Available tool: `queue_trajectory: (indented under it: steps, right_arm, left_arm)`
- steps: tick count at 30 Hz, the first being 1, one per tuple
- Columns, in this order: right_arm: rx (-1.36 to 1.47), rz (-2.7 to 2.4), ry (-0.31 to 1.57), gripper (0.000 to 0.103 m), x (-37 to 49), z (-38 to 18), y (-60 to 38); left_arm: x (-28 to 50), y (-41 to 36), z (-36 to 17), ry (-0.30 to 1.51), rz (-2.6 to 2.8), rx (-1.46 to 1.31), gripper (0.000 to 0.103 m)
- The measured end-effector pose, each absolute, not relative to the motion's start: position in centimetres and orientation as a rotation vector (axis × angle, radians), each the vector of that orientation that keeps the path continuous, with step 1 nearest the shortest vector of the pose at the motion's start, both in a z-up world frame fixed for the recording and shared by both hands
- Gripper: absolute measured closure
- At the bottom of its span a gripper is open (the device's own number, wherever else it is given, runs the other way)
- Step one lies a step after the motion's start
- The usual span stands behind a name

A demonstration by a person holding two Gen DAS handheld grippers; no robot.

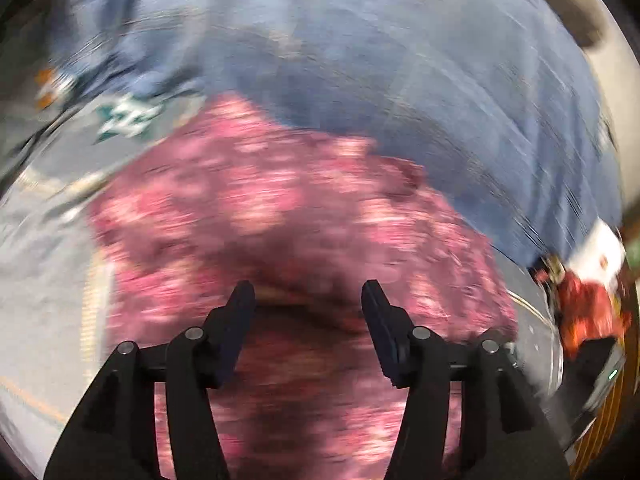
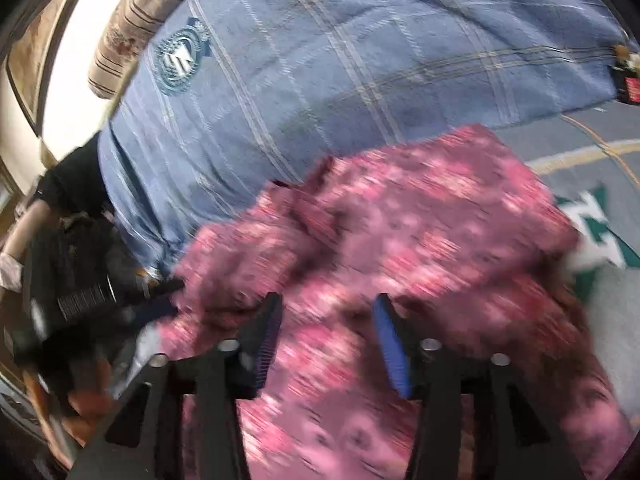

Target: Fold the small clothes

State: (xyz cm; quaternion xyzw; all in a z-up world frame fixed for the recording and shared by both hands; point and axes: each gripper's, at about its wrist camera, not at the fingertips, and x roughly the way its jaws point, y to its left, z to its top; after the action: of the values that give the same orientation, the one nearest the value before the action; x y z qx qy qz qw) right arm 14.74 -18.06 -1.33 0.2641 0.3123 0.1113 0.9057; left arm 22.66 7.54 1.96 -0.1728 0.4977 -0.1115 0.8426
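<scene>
A pink flowered garment (image 1: 280, 216) lies crumpled on the bed, blurred by motion. It also shows in the right wrist view (image 2: 400, 216). My left gripper (image 1: 308, 292) is open just above the garment's near part, with nothing between its fingers. My right gripper (image 2: 326, 304) is open over the garment too, and its jaws are empty. At the left edge of the right wrist view, the other gripper's black body (image 2: 80, 300) sits beside the garment.
A blue plaid pillow (image 2: 340, 60) lies behind the garment, also in the left wrist view (image 1: 400, 80). A grey bedsheet (image 1: 40, 280) with green and white motifs lies underneath. A striped beige cushion (image 2: 136, 20) is at the back left. Red and white items (image 1: 588, 300) sit at the right.
</scene>
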Motion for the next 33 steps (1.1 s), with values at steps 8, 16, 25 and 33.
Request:
queue_trajectory:
  steps: [8,16,25,33]
  right_arm:
    - [0.628,0.069,0.76,0.041,21.3,-2.8,-14.6]
    - [0.556,0.147,0.645,0.093,19.9,1.2,-17.5]
    - [0.646,-0.077,0.671,0.093,17.8,-0.8,-29.7]
    - [0.683,-0.027,0.626,0.098,17.4,-0.6,-31.1]
  left_arm:
    - [22.3,11.9,-1.3,1.113,-0.205,-0.504,0.054]
    - [22.8,12.2,-2.6,1.102,-0.22,-0.51,0.054]
    - [22.5,12.3,-2.6,1.112,-0.205,-0.534,0.052]
    - [23.2,12.0,-2.7,1.133,-0.185,-0.537,0.052]
